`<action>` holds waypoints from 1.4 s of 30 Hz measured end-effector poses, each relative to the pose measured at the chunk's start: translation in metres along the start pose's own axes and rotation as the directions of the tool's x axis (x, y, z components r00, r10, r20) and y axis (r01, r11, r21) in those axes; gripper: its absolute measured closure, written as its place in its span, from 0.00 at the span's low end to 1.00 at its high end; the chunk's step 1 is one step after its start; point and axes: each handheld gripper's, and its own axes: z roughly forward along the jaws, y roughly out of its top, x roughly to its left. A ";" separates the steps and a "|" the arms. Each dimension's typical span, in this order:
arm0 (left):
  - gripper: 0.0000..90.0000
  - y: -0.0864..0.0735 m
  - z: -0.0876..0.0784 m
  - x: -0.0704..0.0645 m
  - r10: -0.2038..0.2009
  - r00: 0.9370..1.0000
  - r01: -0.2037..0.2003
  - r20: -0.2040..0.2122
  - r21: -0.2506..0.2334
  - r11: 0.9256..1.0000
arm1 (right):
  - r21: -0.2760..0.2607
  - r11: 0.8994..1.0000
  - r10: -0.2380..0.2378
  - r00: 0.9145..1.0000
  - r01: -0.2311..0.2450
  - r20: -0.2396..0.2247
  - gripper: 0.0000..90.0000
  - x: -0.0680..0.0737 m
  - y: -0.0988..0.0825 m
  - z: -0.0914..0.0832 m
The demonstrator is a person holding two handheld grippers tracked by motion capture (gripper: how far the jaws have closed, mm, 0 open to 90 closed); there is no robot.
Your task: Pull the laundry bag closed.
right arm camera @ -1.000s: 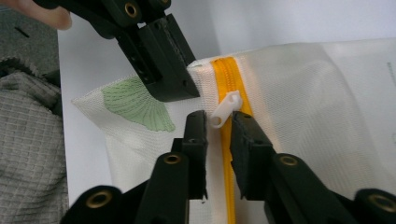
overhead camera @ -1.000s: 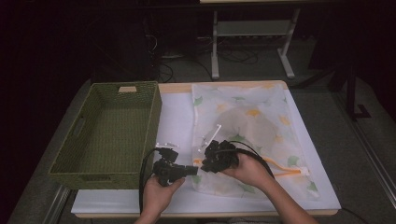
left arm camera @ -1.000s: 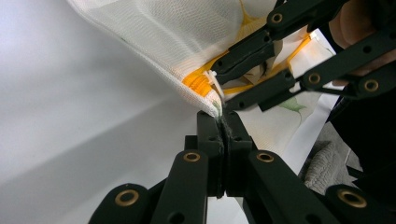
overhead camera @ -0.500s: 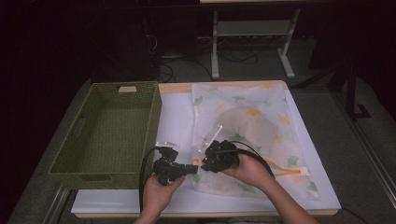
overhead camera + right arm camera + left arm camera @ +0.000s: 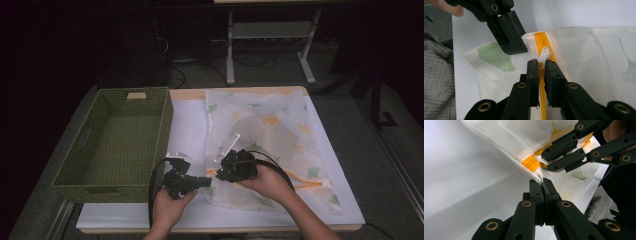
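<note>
left tool (image 5: pixel 541 182): clamps mesh bag (image 5: pixel 519 140) corner | right tool (image 5: pixel 542 65): closing on zipper pull (image 5: pixel 544 57)

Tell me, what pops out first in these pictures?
The white mesh bag with leaf prints lies in the middle of the table, its bright orange zipper at the near end. The left tongs pinch the bag's edge while the right tongs close around the white zipper pull. A green woven basket sits to the left.
</note>
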 end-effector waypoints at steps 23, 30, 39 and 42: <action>0.98 0.002 0.002 -0.003 0.008 1.000 -0.008 -0.006 0.003 1.000 | 0.019 1.000 -0.012 1.000 0.012 -0.007 0.85 0.006 -0.002 0.003; 0.98 0.002 0.003 -0.003 0.012 1.000 -0.012 -0.006 0.008 1.000 | 0.004 1.000 -0.014 1.000 0.014 0.019 0.88 0.005 -0.002 0.001; 0.98 -0.001 0.004 -0.002 0.011 1.000 -0.011 -0.009 0.015 1.000 | -0.023 1.000 -0.010 1.000 0.011 0.027 0.91 0.004 -0.003 -0.004; 0.98 -0.001 0.004 -0.003 0.012 1.000 -0.012 -0.005 0.014 1.000 | -0.039 0.999 0.001 1.000 0.000 0.030 0.93 0.002 -0.003 -0.006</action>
